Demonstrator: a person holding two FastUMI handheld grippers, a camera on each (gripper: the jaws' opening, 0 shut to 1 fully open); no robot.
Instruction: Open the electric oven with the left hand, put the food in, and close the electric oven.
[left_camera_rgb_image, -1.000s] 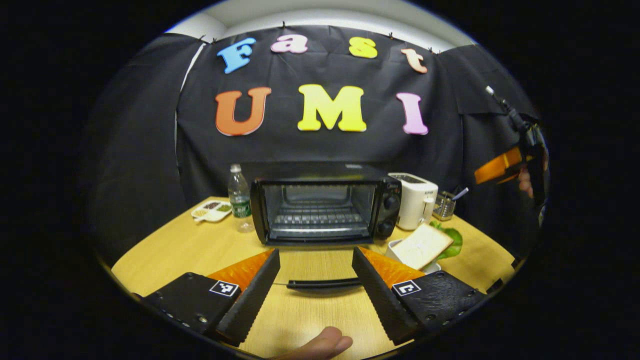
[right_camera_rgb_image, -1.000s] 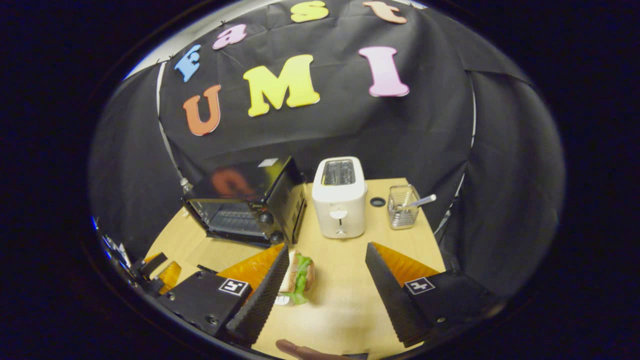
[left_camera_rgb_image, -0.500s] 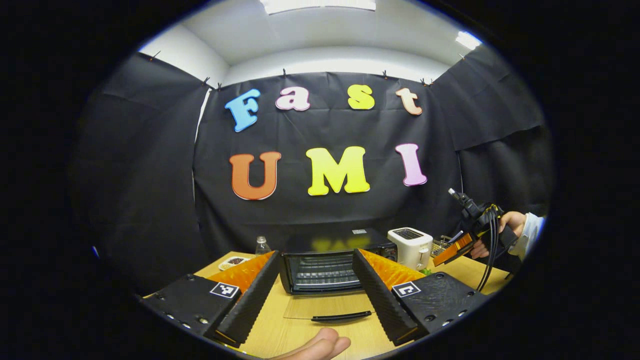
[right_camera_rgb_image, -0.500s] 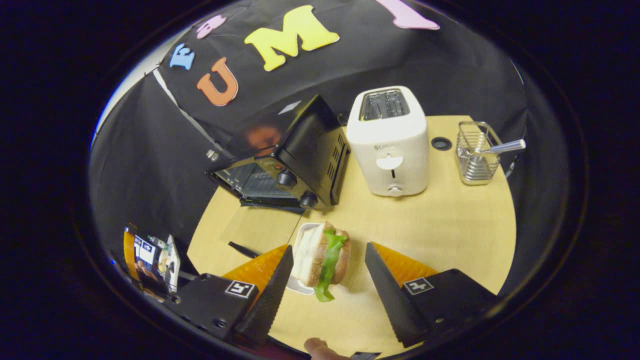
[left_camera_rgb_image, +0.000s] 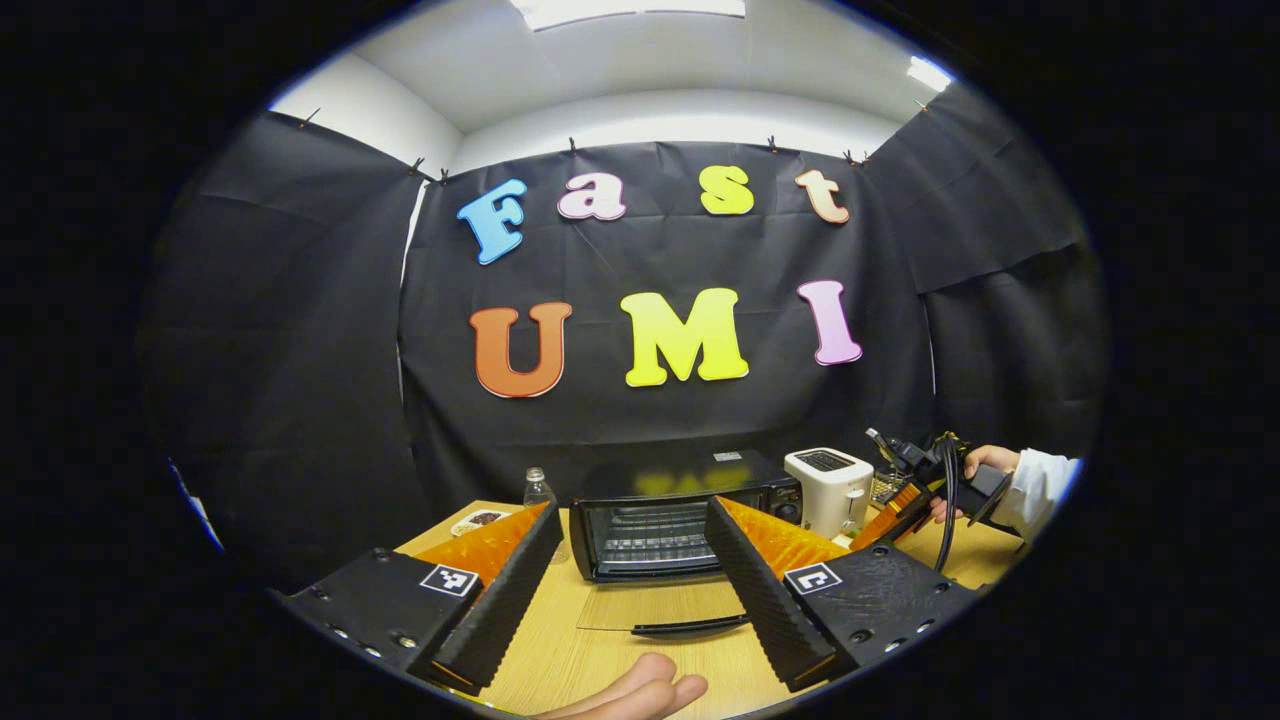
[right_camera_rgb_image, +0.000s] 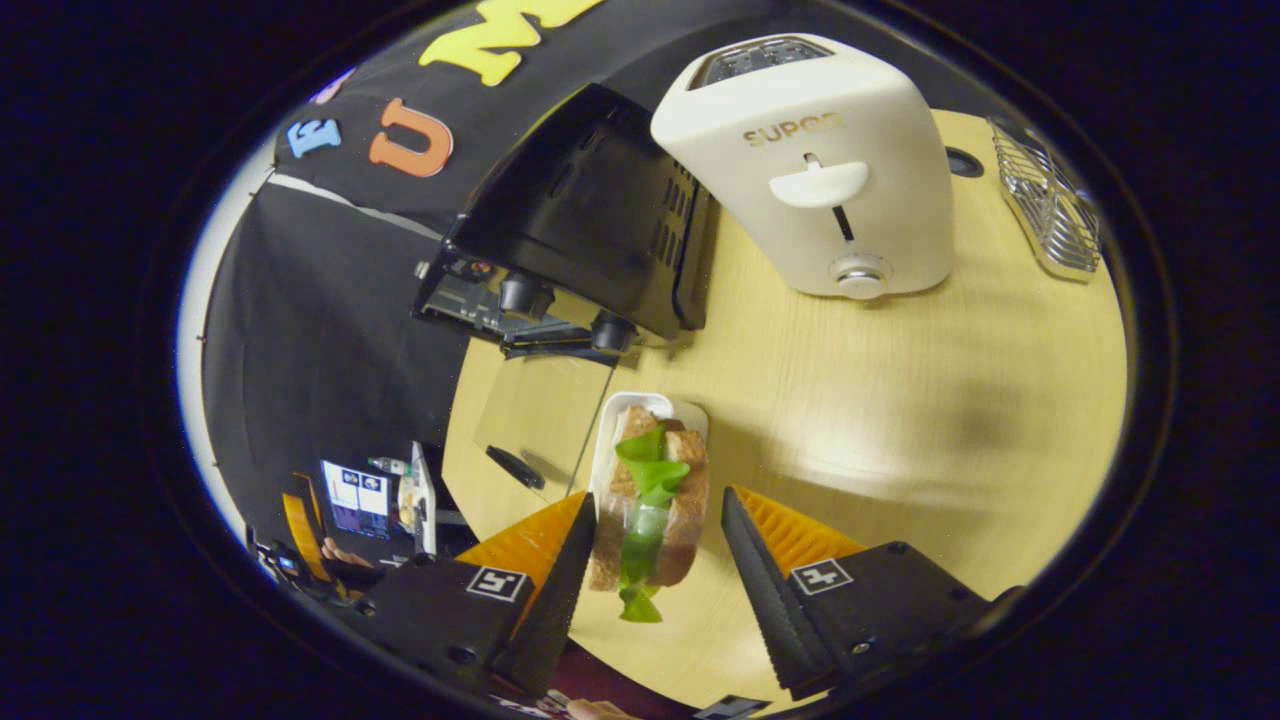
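The black electric oven (left_camera_rgb_image: 680, 515) stands at the back of the wooden table with its glass door (left_camera_rgb_image: 665, 608) folded down flat, the handle toward me. My left gripper (left_camera_rgb_image: 632, 580) hangs open in front of it, holding nothing. In the right gripper view the oven (right_camera_rgb_image: 585, 235) is at upper left, its door (right_camera_rgb_image: 535, 415) lying open. A sandwich (right_camera_rgb_image: 650, 505) with green lettuce rests on a small white tray (right_camera_rgb_image: 612, 430) beside the door. My right gripper (right_camera_rgb_image: 650, 560) is open, its fingers on either side of the sandwich. Contact cannot be told.
A white toaster (right_camera_rgb_image: 815, 165) stands right of the oven, with a wire basket (right_camera_rgb_image: 1050, 205) beyond it. A water bottle (left_camera_rgb_image: 540, 490) and a small dish (left_camera_rgb_image: 478, 520) sit left of the oven. The other hand and gripper (left_camera_rgb_image: 930, 480) are at right.
My left gripper pulled back and tilted up from the open door. My right gripper came down toward the sandwich, which now lies between its fingers.
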